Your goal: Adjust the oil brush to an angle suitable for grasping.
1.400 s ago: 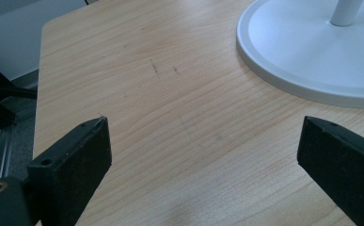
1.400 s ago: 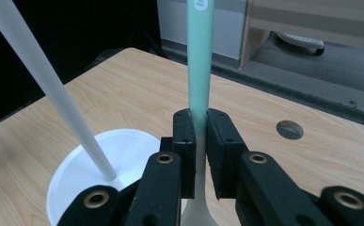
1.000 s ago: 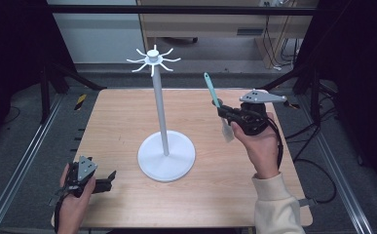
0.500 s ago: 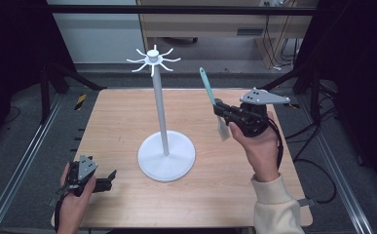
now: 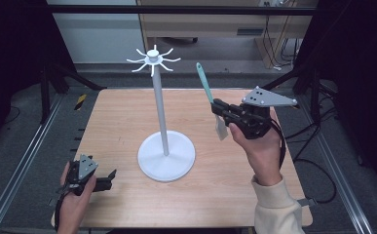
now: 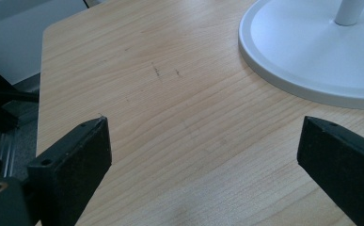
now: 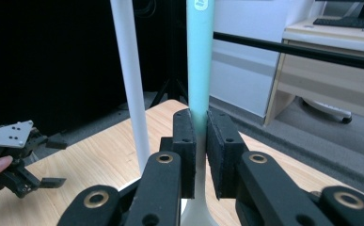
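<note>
**Spatula held beside the stand**

The right claw (image 5: 218, 108) is clamped on the spatula (image 5: 205, 83), teal handle up, above the bench (image 5: 254, 165) right of the stand (image 5: 160, 107). The left claw (image 5: 109, 179) rests agape near the bench's front-left corner.

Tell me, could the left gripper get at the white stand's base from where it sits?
Probably yes: the left gripper rests open on the table, with bare wood between it and the stand's base.
</note>
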Demonstrator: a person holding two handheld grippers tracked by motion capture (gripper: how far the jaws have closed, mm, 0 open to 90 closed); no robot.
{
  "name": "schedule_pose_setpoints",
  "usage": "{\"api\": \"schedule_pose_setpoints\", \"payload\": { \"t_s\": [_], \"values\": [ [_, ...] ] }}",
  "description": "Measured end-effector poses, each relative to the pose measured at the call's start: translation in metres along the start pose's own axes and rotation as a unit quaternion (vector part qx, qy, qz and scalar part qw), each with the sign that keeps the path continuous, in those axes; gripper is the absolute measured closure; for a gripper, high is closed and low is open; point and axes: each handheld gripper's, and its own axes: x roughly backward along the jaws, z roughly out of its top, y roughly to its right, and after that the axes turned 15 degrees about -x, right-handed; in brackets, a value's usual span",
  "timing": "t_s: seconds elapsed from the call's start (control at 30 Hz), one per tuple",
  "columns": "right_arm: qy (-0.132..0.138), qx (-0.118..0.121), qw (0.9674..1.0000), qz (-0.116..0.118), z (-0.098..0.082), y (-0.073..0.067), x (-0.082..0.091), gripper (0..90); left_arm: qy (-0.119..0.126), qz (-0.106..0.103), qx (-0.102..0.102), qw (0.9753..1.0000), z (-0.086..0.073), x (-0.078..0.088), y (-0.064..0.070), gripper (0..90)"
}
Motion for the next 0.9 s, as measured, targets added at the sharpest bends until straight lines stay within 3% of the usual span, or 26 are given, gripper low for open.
{"api": "schedule_pose_setpoints", "payload": {
  "t_s": [0.73, 0.9],
  "values": [
    [0.017, 0.010, 0.9989, 0.043, 0.006, -0.017, 0.005, 82.5, 0.003, 0.004, 0.001, 1.0000, 0.000, 0.001, 0.000, 3.0],
    [0.012, 0.016, 0.9985, 0.052, 0.006, -0.023, -0.001, 82.5, 0.002, 0.001, 0.000, 1.0000, 0.001, 0.001, 0.001, 3.0]
  ]
}}
